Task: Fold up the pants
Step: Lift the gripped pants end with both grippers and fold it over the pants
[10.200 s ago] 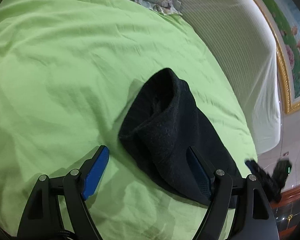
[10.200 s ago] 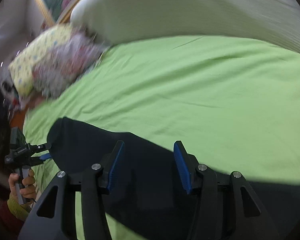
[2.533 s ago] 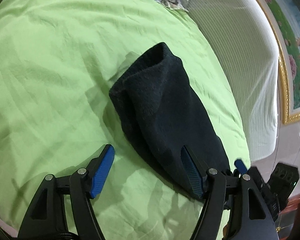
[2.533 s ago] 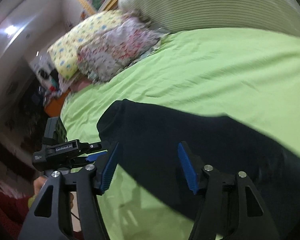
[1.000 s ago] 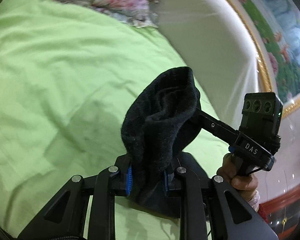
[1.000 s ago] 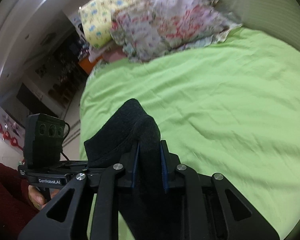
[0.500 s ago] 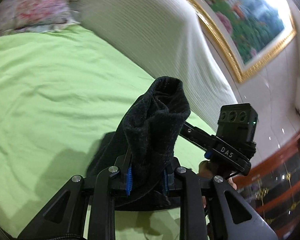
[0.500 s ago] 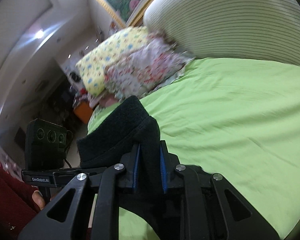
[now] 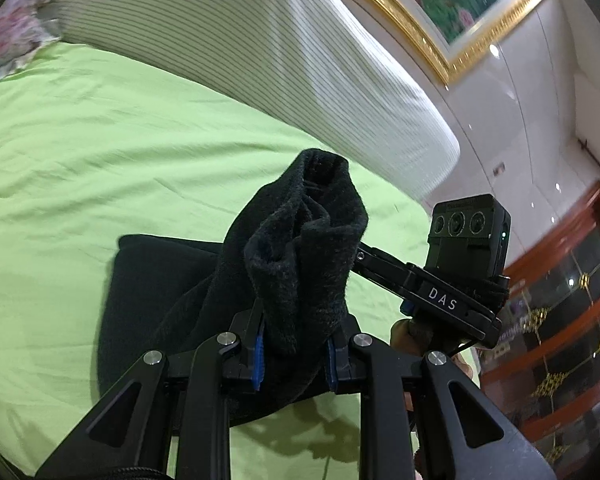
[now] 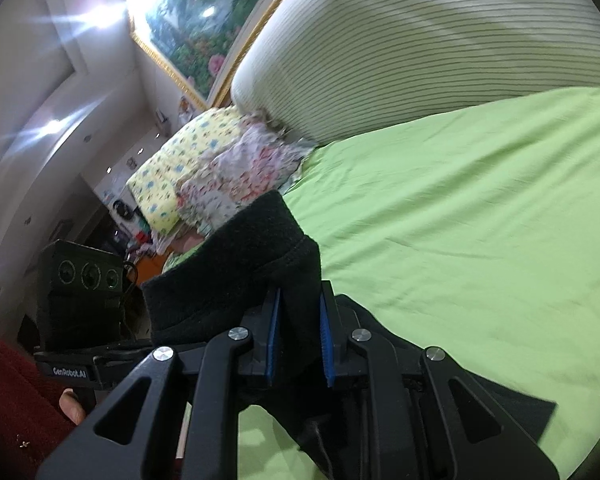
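pants (image 9: 300, 252), black and fleecy, are lifted at one end above the green bed sheet (image 9: 80, 152), with the rest of the cloth trailing down and lying flat on the sheet below. seen from the left wrist view, the left claw (image 9: 294, 354) is closed narrow on a thick bunch of the pants, blue pads pressed against the fabric on both sides, and the bunched edge stands up above the fingers like an open cuff. to the right of that bunch the right claw (image 9: 360, 258) reaches into the same raised edge from the side; its tips are buried in the cloth, and its camera block marked "das" sits behind, with part of a hand under it. a striped headboard cushion (image 9: 260, 52) runs behind the bed, and a gold-framed painting (image 9: 460, 4) hangs on the wall above it.

in the right wrist view, the left claw's body and camera block (image 10: 84, 280) show at the far left, beside a dark red sleeve (image 10: 8, 400). at the middle the right claw (image 10: 298, 336) is clamped narrow on a fold of the pants (image 10: 236, 280), blue pads tight to the fabric, the edge rising above the fingers. floral pillows (image 10: 220, 176) lie behind at the head of the bed, and the green sheet spreads out to the right.
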`<state>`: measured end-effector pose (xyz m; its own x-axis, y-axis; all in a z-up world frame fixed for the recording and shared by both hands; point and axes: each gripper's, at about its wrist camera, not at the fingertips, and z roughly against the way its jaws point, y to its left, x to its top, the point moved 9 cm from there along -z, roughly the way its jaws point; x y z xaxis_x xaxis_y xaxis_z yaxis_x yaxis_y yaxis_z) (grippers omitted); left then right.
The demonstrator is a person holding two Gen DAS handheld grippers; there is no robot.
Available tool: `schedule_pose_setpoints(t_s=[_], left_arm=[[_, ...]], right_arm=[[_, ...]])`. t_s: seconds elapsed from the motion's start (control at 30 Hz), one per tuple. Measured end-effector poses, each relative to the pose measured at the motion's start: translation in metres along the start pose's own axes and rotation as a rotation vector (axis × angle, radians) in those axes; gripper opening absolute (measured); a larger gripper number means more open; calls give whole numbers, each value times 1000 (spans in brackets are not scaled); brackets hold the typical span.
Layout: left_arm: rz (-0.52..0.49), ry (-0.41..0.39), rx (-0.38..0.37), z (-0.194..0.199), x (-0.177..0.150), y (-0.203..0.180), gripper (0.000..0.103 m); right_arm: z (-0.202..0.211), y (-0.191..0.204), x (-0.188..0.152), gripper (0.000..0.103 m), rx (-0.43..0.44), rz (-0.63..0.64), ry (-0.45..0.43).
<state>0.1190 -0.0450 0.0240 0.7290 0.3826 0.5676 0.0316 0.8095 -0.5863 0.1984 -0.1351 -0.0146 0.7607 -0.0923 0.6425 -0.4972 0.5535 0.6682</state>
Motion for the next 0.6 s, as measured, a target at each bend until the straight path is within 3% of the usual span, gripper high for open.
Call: schedule_pose_setpoints(t_s=[0.33, 0.6], left_arm=[[-57, 78, 40, -60, -27, -27, 22], [-107, 80, 48, -90, -37, -41, 25]], right_arm=[[17, -46, -24, 19, -64, -97, -16], [27, -66, -35, 22, -149, -137, -26]])
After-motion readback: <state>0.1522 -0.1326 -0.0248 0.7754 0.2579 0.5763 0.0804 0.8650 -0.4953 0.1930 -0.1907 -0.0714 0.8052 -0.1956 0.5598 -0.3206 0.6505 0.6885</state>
